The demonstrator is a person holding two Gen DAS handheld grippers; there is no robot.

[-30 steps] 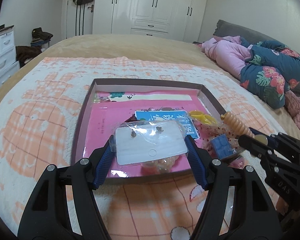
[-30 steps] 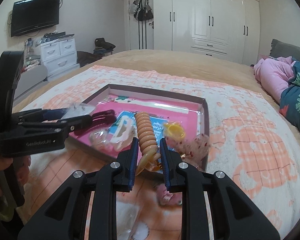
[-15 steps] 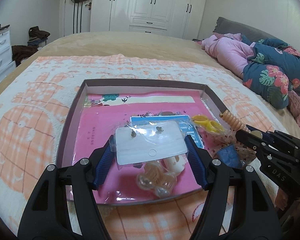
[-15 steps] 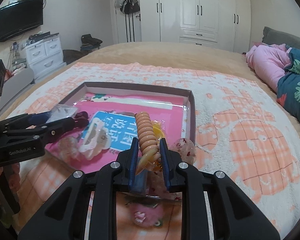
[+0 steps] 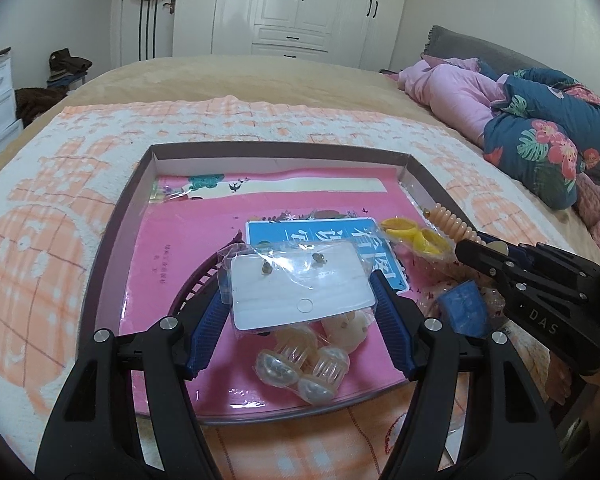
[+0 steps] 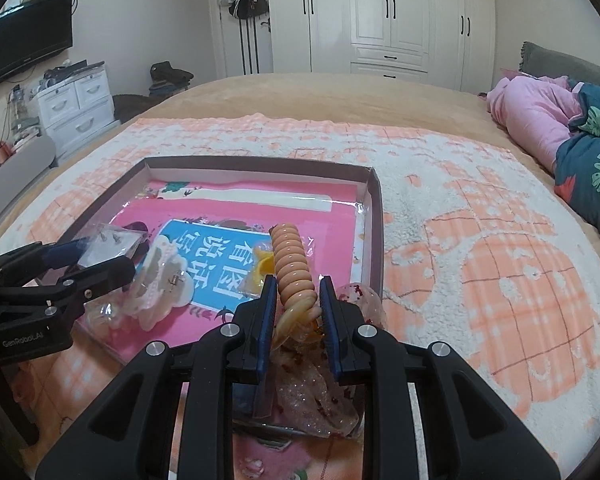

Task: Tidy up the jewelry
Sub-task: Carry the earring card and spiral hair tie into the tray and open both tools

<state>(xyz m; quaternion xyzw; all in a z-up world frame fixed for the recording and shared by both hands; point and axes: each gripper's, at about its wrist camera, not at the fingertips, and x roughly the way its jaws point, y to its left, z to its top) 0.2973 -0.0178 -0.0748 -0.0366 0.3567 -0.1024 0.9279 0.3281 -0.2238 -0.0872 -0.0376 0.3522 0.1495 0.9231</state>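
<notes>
Judging by its look, the earring card (image 5: 300,286), a white card sealed in a clear plastic sleeve with two small studs pinned near its top edge, is feather-light, thin and slick. It sits at the centre of the left wrist view, pinched across its width between the blue pads of the left hand-held gripper (image 5: 300,312), held above the tray (image 5: 112,240). The card would likely bow if squeezed harder, and the glossy sleeve could slip, so its side edges are the sensible place to hold, clear of the studs.

The spiral hair tie (image 6: 292,270), a peach coil at the centre of the right wrist view, looks springy and soft; the right hand-held gripper (image 6: 298,308) is clamped on its lower loops, with the coil standing up over the tray's lower right corner. It will probably flex and wobble rather than break.

Below the card in the left view lie clear hair clips (image 5: 304,364) in wrapping, and a cream clip (image 6: 160,284) rests at centre left of the right view. Yellow rings (image 5: 416,236) sit at the tray's right side. A pink book (image 5: 188,248) lines the tray, which rests on an orange-checked blanket (image 6: 500,260) on the bed.
</notes>
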